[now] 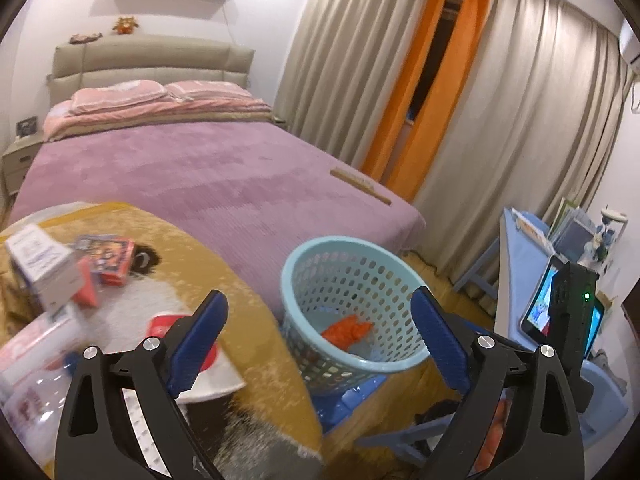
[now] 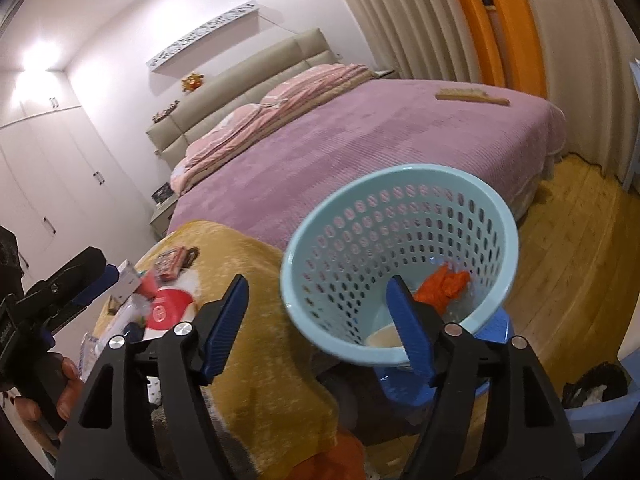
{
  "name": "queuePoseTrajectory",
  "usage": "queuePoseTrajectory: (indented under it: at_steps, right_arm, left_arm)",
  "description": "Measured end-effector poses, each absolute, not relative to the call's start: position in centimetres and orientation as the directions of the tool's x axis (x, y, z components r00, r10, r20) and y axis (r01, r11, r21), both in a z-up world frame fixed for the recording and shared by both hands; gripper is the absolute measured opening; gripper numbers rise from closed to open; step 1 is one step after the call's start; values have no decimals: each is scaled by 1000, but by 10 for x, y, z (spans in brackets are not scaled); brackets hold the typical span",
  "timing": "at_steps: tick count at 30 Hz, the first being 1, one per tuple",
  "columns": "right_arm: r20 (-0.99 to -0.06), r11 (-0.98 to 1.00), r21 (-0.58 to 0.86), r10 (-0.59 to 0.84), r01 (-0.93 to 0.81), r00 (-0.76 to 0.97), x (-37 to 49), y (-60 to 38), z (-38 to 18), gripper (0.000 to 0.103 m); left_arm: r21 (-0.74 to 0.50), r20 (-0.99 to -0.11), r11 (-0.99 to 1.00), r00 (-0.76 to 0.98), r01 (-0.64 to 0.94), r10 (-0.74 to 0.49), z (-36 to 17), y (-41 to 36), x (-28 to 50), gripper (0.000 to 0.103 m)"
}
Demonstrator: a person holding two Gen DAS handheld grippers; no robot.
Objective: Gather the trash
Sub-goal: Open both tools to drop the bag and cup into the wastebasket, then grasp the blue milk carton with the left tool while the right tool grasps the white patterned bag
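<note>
A light blue perforated basket [image 1: 384, 364] stands on a blue stool, with orange crumpled trash [image 1: 346, 330] inside; it also shows in the right wrist view [image 2: 304, 240], holding the orange trash [image 2: 442, 284] and a pale item [image 2: 384, 338]. Boxes and packets lie on a yellow blanket: a white carton [image 1: 40, 268], a red card box [image 1: 112, 258], a red-and-white packet [image 2: 168, 306]. My left gripper [image 1: 320, 328] is open and empty, left of the basket. My right gripper [image 2: 316, 316] is open and empty at the basket's near rim. The left gripper [image 2: 90, 280] shows at the left edge.
A bed with a purple cover [image 1: 192, 176] lies behind, with a wooden brush [image 1: 360, 186] near its corner. Beige and orange curtains [image 1: 420, 100] hang at the right. A blue desk with a tablet [image 1: 540, 300] stands far right. A black bag [image 2: 592, 388] sits on the wooden floor.
</note>
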State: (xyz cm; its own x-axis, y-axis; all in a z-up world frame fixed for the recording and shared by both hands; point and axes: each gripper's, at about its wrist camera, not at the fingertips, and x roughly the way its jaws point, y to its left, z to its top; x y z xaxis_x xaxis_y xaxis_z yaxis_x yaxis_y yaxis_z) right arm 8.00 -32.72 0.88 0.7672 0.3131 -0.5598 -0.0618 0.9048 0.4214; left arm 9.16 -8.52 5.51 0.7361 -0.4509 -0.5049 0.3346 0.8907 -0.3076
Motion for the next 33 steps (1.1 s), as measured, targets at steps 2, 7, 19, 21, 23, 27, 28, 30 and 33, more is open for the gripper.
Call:
queuePoseTrajectory:
  at_steps: [2, 7, 19, 21, 23, 27, 28, 30, 33]
  right_arm:
    - [-555, 907, 413, 320, -80, 768, 76, -319, 14, 68]
    - [-544, 912, 390, 342, -130, 766, 64, -294, 25, 71]
    - [-539, 911, 325, 400, -255, 742, 46, -225, 35, 75]
    - [-539, 906, 317, 416, -281, 733, 42, -211, 34, 75]
    - [-542, 900, 311, 431, -305, 721, 41, -197, 32, 75]
    - [-557, 887, 298, 462, -354, 690, 42, -165, 29, 75]
    - [-562, 884, 291, 468, -367, 682, 42, -158, 28, 75]
    - [-566, 881, 273, 472, -387, 676, 39, -143, 26, 75]
    - [-581, 880, 242, 468, -409, 666, 36, -119, 20, 75]
  left_arm:
    - [-314, -493, 892, 747, 325, -446, 58, -74, 82, 90]
    - [-311, -475, 907, 781, 283, -406, 69, -46, 62, 90]
    - [-338, -447, 935, 857, 106, -258, 73, 50, 8, 90]
    - [-343, -449, 938, 869, 48, -209, 72, 72, -2, 90]
    - [-348, -452, 937, 878, -10, -158, 72, 93, -13, 90]
    - [-363, -461, 924, 885, -117, -70, 69, 137, -34, 90]
    - [-370, -464, 918, 885, -142, -50, 68, 149, -39, 90]
    - [-377, -480, 906, 877, -193, -13, 62, 170, -46, 91]
    - [-370, -528, 894, 849, -252, 21, 50, 194, -49, 91]
